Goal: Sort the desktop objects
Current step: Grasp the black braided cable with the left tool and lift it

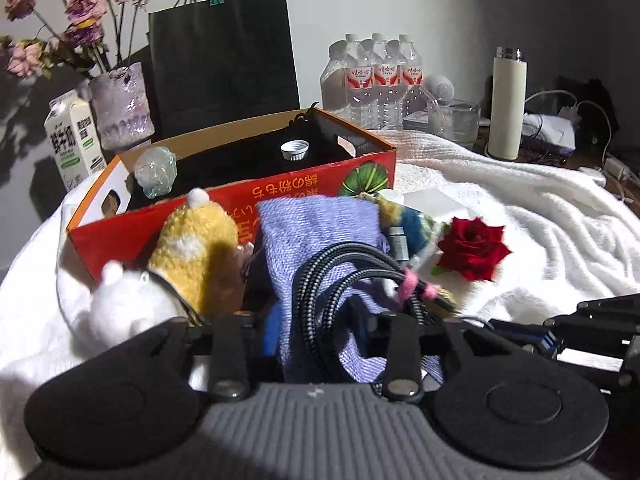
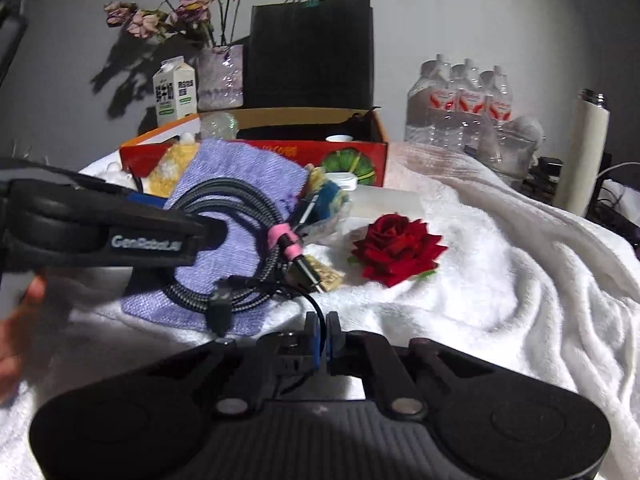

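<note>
At the near edge of the white blanket (image 2: 500,264), your right gripper (image 2: 322,330) has its jaws pressed almost together on a thin black cord that runs up to the coiled braided cable (image 2: 240,216). Your left gripper (image 1: 316,324) stands with its jaws wide apart; the cable and the purple knitted cloth (image 1: 320,228) fill the gap between them, and whether either finger touches them cannot be told. From the right wrist view, the left gripper's arm reaches over the coil from the left. The coil, bound with pink ties, lies on the cloth. Just right of it sits the red rose (image 2: 396,250). Behind the cloth stand a yellow knitted toy (image 1: 192,248) and the orange cardboard box (image 1: 240,208); beyond it, a black paper bag (image 1: 224,56).
</note>
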Motion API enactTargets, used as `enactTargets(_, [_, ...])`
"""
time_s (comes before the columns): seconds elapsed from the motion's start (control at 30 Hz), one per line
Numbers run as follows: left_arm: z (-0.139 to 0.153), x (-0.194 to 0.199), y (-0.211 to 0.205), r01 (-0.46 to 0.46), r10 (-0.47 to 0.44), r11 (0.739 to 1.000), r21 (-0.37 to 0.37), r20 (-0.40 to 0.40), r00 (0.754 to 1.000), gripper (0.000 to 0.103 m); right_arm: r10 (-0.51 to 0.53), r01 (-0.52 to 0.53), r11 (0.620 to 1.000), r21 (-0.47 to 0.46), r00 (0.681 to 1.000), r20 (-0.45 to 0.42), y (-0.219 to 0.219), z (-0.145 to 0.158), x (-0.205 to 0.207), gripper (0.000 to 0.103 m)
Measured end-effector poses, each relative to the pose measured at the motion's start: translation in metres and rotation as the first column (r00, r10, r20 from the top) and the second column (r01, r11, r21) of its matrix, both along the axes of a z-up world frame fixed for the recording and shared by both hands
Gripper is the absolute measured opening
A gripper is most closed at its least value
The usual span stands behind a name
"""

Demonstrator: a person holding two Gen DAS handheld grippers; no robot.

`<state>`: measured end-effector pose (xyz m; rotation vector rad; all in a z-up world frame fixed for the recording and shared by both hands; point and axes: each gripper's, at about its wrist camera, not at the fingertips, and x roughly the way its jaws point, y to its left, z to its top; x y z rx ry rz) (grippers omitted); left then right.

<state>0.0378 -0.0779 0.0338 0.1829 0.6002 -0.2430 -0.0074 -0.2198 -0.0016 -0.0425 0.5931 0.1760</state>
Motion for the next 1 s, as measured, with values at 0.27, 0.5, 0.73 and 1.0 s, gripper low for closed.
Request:
enactTargets(0.27, [0.004,-0.056,0.033,-0.093,0.087,0.984,-0.152,-0.048,0.995,0.02,-0.077,0.078,0.997,-0.002,0.994,0.071,-0.016,0.013,-0.043,0.001])
enactTargets(0.5, [-0.002,-0.087,0.057,-0.152,0.153,0.983,-0.101,0.0,0.988,0.034,-0.087,0.086,0.996,0.007,0.992,0.097,-0.017,0.018,-0.066,0.002])
enactTargets(0.73, [-0.002,-0.078,0.04,-0.027,0.027,1.0,0.002,0.046,0.999,0.058,-0.074,0.076,0.997,-0.008,0.99,0.121,-0.014,0.026,-0.076,0.002])
enactTargets(1.0, [-0.029,-0.076,0.067,-0.072,0.05,0.985,-0.155,-0.144,0.988,0.022,-0.08,0.081,0.996,-0.041,0.996,0.034,-0.021,0.007,-0.068,0.005])
